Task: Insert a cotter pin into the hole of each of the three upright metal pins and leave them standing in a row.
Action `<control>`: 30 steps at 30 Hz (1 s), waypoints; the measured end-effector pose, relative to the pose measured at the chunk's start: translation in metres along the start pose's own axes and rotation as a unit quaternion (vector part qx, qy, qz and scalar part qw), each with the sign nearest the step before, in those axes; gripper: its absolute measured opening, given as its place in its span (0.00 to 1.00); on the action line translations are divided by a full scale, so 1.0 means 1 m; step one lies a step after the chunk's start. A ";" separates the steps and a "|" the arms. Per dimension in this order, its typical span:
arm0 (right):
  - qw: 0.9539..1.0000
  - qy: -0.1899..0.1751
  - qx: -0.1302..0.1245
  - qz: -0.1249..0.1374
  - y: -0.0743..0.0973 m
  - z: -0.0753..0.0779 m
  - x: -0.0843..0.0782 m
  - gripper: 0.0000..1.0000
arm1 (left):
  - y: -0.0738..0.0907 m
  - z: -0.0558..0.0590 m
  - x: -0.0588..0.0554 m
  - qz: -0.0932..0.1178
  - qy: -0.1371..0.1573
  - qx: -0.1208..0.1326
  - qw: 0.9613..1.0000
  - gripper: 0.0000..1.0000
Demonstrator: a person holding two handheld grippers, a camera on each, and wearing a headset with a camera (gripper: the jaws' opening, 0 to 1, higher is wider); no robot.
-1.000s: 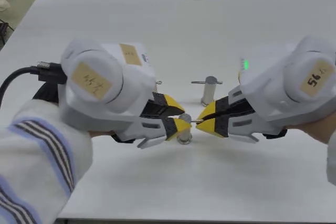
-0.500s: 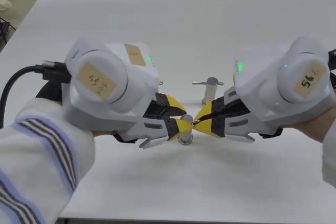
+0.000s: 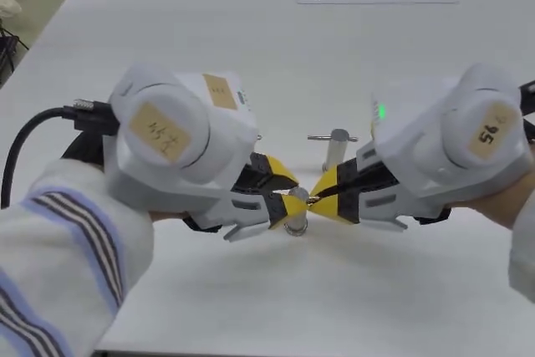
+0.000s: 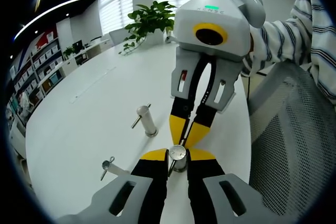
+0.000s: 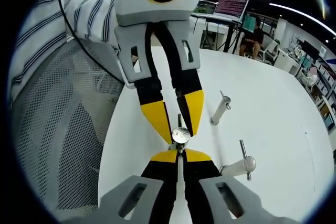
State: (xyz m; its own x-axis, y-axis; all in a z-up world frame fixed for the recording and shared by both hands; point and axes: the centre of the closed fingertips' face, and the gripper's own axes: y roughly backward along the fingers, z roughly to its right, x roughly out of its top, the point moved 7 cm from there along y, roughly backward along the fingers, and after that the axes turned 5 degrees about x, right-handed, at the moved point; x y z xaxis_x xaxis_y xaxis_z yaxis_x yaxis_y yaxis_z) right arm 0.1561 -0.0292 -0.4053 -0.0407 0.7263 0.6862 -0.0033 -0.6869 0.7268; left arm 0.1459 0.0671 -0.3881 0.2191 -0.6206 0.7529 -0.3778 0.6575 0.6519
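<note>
Three short silver cylindrical metal pins are on the white tabletop, and I count three thin wire cotter pins. Just behind the left gripper is the far pin, a cotter pin through its top. That gripper's yellow-tipped jaws are clamped on the nearest pin. The right gripper meets it tip to tip, pinching the loose cotter pin at that pin's head. Beyond its tips stands the middle pin, its cotter pin crosswise.
</note>
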 end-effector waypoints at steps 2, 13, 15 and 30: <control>1.000 -0.003 0.001 0.000 -0.001 0.000 0.000 0.00 | 0.000 -0.001 0.000 -0.004 0.019 0.000 1.000 0.09; 0.999 -0.032 0.001 -0.005 0.000 -0.003 -0.003 0.14 | -0.003 0.002 0.000 -0.011 0.011 0.005 1.000 0.10; 0.999 -0.034 -0.001 -0.006 0.001 -0.004 -0.003 0.15 | -0.003 0.002 0.000 -0.012 0.009 0.006 1.000 0.10; 0.992 -0.112 0.000 0.053 -0.005 -0.013 -0.011 0.19 | 0.005 -0.003 -0.015 -0.024 0.005 0.008 1.000 0.27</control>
State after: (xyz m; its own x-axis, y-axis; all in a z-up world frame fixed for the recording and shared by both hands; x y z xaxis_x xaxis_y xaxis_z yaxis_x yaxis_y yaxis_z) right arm 0.1434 -0.0342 -0.4165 0.1813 0.6371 0.7491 -0.0110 -0.7604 0.6494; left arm 0.1436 0.0811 -0.3952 0.2456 -0.6469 0.7219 -0.3805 0.6206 0.6856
